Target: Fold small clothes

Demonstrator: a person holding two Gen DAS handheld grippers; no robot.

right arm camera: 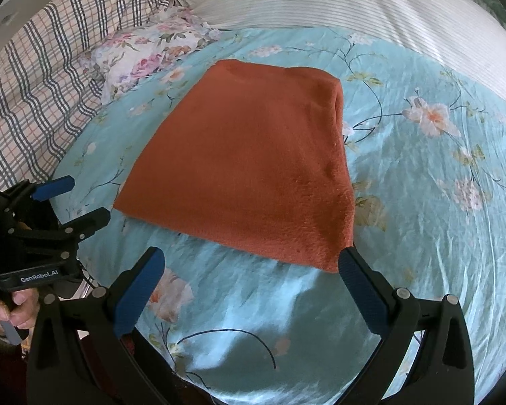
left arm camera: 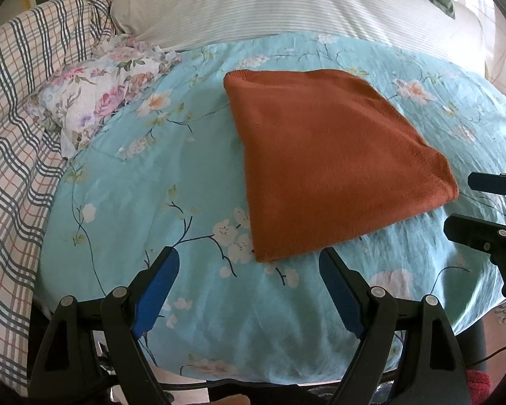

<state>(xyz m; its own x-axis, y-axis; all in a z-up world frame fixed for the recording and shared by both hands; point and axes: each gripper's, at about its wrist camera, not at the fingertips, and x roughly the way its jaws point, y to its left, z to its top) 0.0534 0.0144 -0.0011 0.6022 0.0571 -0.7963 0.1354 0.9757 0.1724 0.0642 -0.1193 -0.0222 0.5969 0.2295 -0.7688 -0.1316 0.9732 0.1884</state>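
Rust-orange folded cloth [left arm camera: 330, 162] lies flat on the floral sheet [left arm camera: 151, 202], both claws [left arm camera: 249, 263] [right arm camera: 253, 263] spread apart, holding nothing.

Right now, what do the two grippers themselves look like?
Both are matte black plastic, with silver pivot pins and blue ribbed pads inside the fingers. The left gripper carries white "GenRobot.AI" lettering on its body, and a bare hand grips its handle. The right gripper matches.

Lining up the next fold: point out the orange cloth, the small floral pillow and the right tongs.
orange cloth [left arm camera: 334, 162], left wrist view, middle of its top layer.
small floral pillow [left arm camera: 94, 98], left wrist view, its middle.
right tongs [right arm camera: 249, 263], right wrist view, midway between fingertips.
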